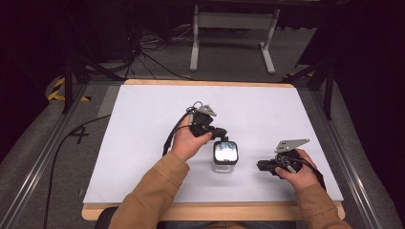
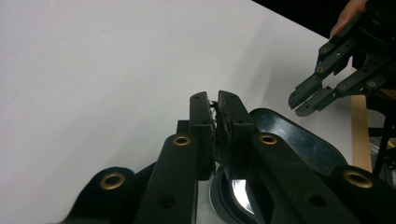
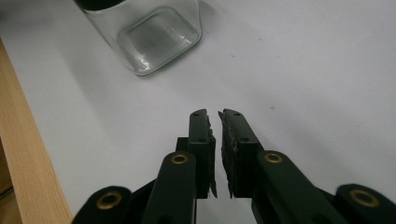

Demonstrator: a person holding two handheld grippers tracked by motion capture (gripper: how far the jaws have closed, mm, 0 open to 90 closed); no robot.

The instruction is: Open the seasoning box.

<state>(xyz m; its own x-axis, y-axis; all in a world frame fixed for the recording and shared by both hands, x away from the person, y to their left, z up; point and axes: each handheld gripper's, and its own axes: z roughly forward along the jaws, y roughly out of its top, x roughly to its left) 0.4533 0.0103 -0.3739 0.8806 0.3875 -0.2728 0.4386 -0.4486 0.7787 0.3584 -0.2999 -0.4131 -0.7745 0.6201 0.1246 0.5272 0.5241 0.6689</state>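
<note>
A person's left hand-held gripper (image 1: pixel 223 136) reaches in from the left over a clear square glass jar (image 1: pixel 225 164) with a black lid (image 2: pixel 299 140); its jaws are pressed together at the lid's rim, though whether they pinch it is unclear. The right hand-held gripper (image 1: pixel 261 166) rests low just right of the jar, pointing at it, jaws nearly together with nothing between. The jar stands near the white counter's (image 1: pixel 143 124) front edge, with open surface beyond and to the left.

A lab or recording rig: a white table top (image 1: pixel 143 143) on a wooden board sits between metal rails (image 1: pixel 43 157), cables (image 1: pixel 153 62) trailing across grey carpet at upper left, dark surroundings.
</note>
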